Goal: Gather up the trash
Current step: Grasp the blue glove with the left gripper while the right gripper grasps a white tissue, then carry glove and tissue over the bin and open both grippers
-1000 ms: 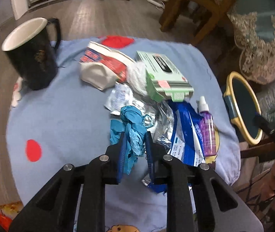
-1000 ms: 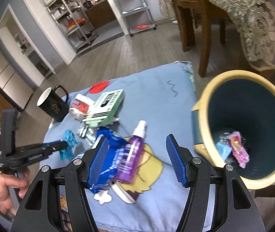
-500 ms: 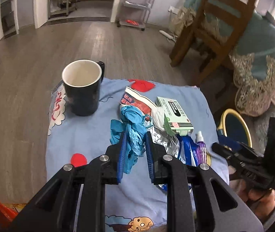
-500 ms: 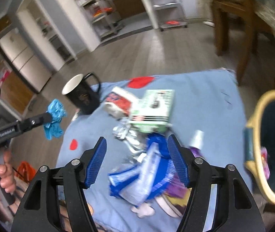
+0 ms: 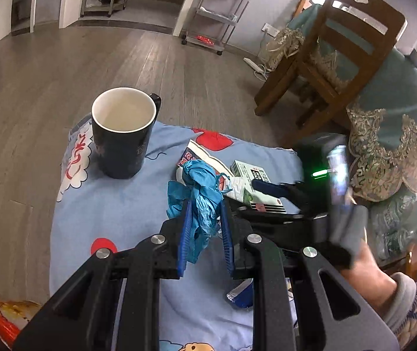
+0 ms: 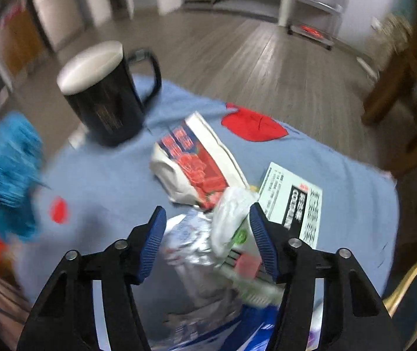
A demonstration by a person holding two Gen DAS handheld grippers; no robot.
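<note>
Left gripper (image 5: 205,228): clenched on a crumpled blue plastic glove (image 5: 201,188), held up above the blue cartoon-print cloth surface (image 5: 114,204).
Glove handling: very light, soft, it hangs loose; the grip in its middle looks enough.
Right gripper (image 6: 208,234): the jaws are closing, nothing pressed yet; a crumpled white plastic wad (image 6: 230,216) and a silver foil wrapper (image 6: 188,245) lie between them.
Wad and foil handling: light, thin, probably slippery; better to pinch the bunched part, low near the surface.
Around: a pale green cardboard box (image 6: 293,204) touches the wad; a black ceramic mug (image 6: 103,99) stands well apart.
</note>
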